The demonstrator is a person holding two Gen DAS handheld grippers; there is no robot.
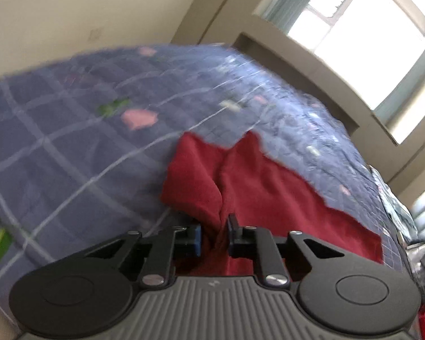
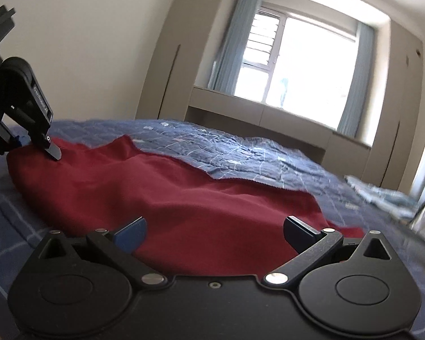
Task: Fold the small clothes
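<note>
A dark red garment (image 1: 269, 192) lies spread on a blue checked quilt (image 1: 70, 141). In the left wrist view my left gripper (image 1: 216, 233) is shut on a bunched fold at the garment's near edge, and the fabric rises in a pinched ridge between the pads. The right wrist view shows the same red garment (image 2: 155, 192) stretching away across the quilt (image 2: 240, 153). There my left gripper (image 2: 36, 147) grips the garment's far left corner. My right gripper (image 2: 215, 232) hangs open over the near edge, fingers wide apart and nothing between them.
A bright window (image 2: 297, 65) with pale blue curtains fills the far wall above a beige ledge (image 2: 255, 107). Tall beige cupboards flank it. A crumpled light blue cloth (image 2: 382, 195) lies at the quilt's right side.
</note>
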